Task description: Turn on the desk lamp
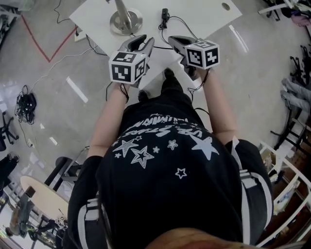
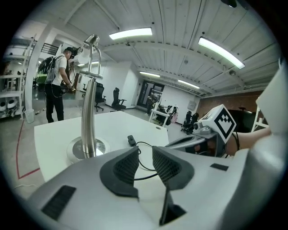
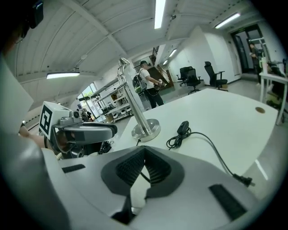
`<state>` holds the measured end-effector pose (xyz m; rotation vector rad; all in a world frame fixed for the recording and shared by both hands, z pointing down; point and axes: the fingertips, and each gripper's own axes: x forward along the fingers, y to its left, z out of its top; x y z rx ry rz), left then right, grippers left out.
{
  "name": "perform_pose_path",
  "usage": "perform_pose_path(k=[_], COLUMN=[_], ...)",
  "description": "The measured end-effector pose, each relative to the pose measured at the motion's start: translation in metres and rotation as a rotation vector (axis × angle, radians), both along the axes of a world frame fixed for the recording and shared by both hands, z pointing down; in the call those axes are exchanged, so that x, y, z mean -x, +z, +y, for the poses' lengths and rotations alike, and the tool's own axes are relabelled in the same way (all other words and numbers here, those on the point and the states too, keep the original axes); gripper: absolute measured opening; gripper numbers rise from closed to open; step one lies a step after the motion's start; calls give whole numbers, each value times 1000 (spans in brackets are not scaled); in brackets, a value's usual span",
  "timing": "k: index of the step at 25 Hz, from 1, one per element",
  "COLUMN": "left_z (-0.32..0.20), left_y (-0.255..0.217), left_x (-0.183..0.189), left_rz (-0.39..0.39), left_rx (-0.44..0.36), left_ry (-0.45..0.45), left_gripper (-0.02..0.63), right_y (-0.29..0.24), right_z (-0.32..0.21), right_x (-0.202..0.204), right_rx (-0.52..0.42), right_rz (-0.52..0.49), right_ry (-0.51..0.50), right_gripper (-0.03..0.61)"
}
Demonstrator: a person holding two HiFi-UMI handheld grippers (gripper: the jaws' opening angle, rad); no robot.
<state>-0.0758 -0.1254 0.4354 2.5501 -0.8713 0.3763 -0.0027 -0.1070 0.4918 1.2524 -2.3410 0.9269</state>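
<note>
Currently two grippers side by side above the near edge of one white table (image 1: 209, 17), not touching each other. Left gripper (image 1: 142, 40): jaws narrowly apart, nothing between the pads. Right gripper (image 1: 176, 40): pad tips together, nothing held. One steel desk lamp (image 1: 125, 20), upright on its round base, ahead and slightly left of the left gripper, clear of both. One black cord (image 3: 175, 142) with one inline switch (image 1: 165, 13), lying on the table ahead of the right gripper, untouched.
</note>
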Motion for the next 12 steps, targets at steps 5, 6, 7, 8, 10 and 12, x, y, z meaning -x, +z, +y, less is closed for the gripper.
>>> perform_pose_path(k=[5, 6, 7, 8, 10, 12], left_z=[15, 18, 20, 23, 30, 36], left_y=[-3, -2, -2, -2, -3, -4], left_x=[24, 27, 29, 29, 27, 23], left_rz=[12, 12, 12, 12, 13, 11], left_rx=[-19, -16, -15, -16, -22, -25], left_ry=[-2, 1, 4, 7, 9, 5], left_gripper=[78, 75, 67, 58, 41, 32], right_y=[-2, -6, -12, -18, -26, -29], right_z=[28, 32, 35, 38, 45, 51], right_x=[20, 24, 27, 29, 32, 31], right_rx=[-24, -31, -42, -56, -78, -89], right_rz=[22, 9, -6, -19, -26, -10], right_ry=[5, 17, 33, 48, 54, 40], right_gripper=[5, 5, 5, 5, 5, 5])
